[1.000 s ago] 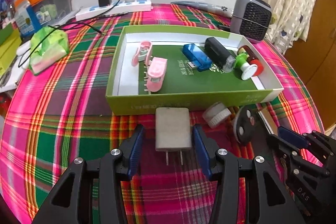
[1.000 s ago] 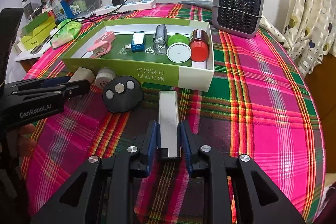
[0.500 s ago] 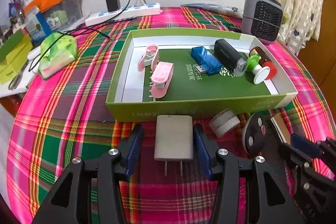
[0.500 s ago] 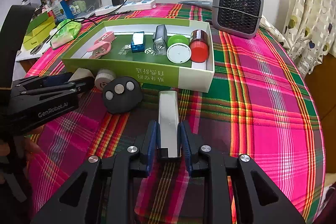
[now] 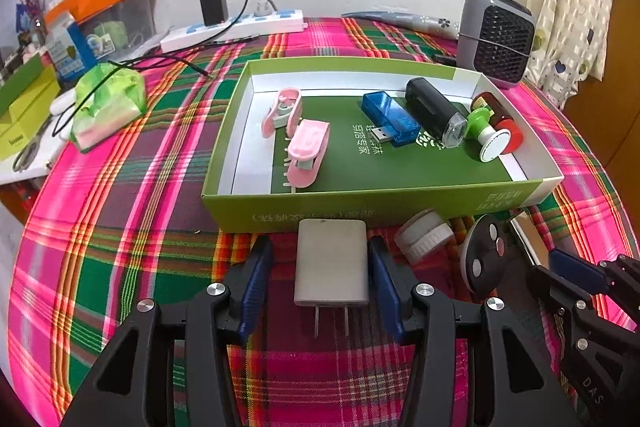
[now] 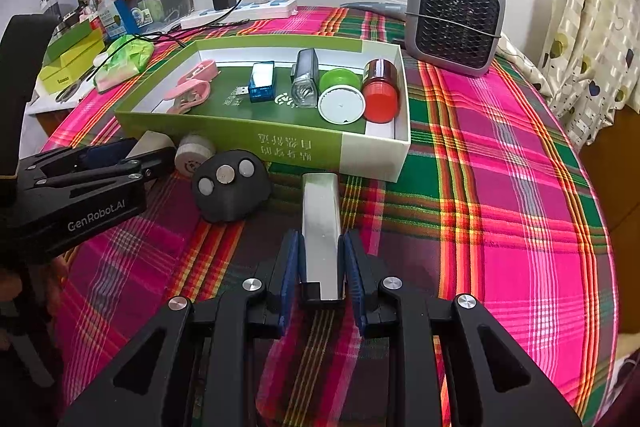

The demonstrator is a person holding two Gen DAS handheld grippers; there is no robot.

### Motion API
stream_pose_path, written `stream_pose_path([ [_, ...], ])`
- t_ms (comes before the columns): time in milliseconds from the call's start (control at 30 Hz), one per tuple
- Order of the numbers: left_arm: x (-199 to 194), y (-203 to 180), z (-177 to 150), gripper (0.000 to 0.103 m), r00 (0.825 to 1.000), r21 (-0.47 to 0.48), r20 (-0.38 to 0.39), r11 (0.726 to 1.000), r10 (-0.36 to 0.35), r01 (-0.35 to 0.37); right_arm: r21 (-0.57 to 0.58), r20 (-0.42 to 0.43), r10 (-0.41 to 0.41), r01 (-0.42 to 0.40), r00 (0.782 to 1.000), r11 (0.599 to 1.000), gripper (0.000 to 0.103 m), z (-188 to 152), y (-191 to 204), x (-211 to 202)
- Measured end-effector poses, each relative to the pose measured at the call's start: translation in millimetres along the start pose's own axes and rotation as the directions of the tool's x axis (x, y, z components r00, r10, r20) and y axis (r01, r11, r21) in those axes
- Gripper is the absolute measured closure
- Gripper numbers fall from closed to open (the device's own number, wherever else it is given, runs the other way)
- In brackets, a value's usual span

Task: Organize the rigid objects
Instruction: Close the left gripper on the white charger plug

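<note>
Plaid cloth (image 5: pixel 120 227) in pink and green covered the counter, under a barred window. Green tray (image 5: pixel 360 211) sat mid-counter, holding two pink clips (image 5: pixel 306 151), a blue USB stick (image 5: pixel 390 119), a black case (image 5: pixel 434 111), a green-and-white stamp (image 5: pixel 486 135) and a red-capped bottle (image 5: pixel 506 125). Grey heater (image 6: pixel 454 19) stood behind the tray's right end; a power strip (image 5: pixel 236 29) with a black adapter lay by the wall.

Left tongs (image 5: pixel 320 279) were wide, straddling a grey plug (image 5: pixel 331 267) that lay flat just in front of the tray wall, prongs pointing toward the camera. Small gaps showed on both sides between the blue pads (image 5: pixel 256 279) and the plug; no contact seen.

Right tongs (image 6: pixel 321 275) were narrow, pads pressed against both sides of a silver block (image 6: pixel 322 227). Block's far end pointed at the tray's near wall, just short of it. Whether it was lifted or resting on the cloth could not be told.

White roll (image 6: pixel 195 155) and a black fob (image 6: pixel 230 187) with three round buttons lay between the two tools, near the tray front.
</note>
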State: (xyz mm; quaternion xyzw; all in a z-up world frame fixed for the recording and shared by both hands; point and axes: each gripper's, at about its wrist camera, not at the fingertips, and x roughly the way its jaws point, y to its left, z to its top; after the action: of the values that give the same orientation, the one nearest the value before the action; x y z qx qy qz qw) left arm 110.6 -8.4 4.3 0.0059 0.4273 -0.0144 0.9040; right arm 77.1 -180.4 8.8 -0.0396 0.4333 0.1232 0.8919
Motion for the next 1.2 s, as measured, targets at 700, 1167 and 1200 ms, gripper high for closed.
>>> stream_pose_path([
  [700, -3.2, 5.1, 0.2, 0.071, 1.0, -0.014, 0.007, 1.0, -0.003, 0.004, -0.006, 0.001, -0.005, 0.005, 1.0, 1.0, 0.078, 1.9, 1.6, 1.4],
  [1167, -3.1, 6.1, 0.1, 0.071, 1.0, -0.018, 0.009, 1.0, -0.01, 0.01, -0.005, 0.001, -0.004, 0.004, 1.0, 1.0, 0.078, 2.0, 1.0, 1.4],
  [1200, -2.9, 5.7, 0.3, 0.071, 1.0, -0.017, 0.008, 1.0, -0.009, 0.009, -0.005, 0.001, -0.004, 0.004, 1.0, 1.0, 0.078, 1.7, 1.3, 1.2],
])
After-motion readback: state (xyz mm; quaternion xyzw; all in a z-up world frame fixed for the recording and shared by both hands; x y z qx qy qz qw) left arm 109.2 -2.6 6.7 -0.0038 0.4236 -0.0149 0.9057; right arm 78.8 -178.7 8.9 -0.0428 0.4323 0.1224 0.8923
